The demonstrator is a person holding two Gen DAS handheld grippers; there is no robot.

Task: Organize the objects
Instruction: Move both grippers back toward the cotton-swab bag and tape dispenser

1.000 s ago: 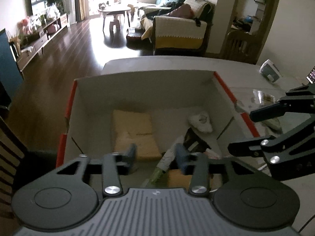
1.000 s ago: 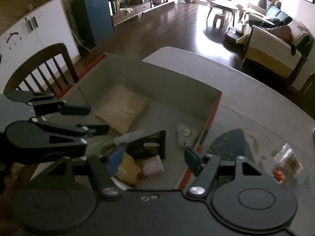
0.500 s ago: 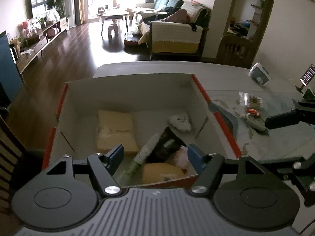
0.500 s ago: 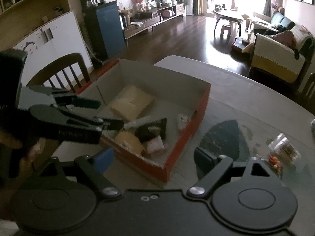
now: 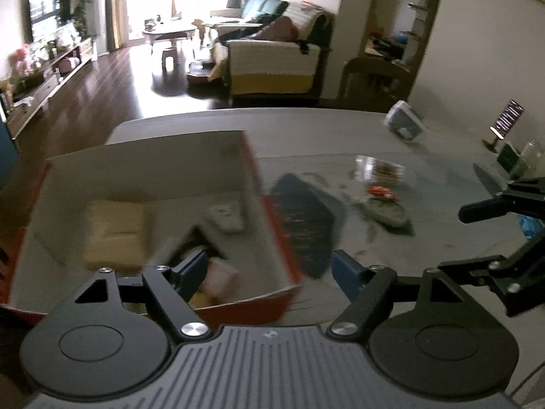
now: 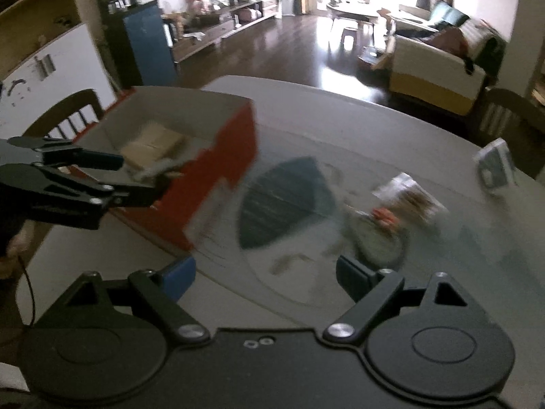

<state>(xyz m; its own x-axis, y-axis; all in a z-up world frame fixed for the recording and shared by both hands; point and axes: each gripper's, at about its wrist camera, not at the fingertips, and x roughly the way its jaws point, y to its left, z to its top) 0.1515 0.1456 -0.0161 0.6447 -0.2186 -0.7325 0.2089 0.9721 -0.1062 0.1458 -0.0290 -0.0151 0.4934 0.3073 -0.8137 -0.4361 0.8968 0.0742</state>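
Red-sided cardboard box (image 5: 252, 156) at ten o'clock, already part filled; clear snack packet (image 6: 407, 192) and flat grey pouch (image 5: 383, 211) at one o'clock still out; left gripper (image 5: 269, 269) and right gripper (image 6: 265, 272) spread, empty.

Right claw (image 6: 264, 274) gapes over table (image 6: 340, 116) beside red box (image 6: 221, 156).

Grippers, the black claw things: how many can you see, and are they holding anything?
2. The left gripper hangs over the red box's near right corner; the right gripper hangs over the table beside it. Both are open and empty.
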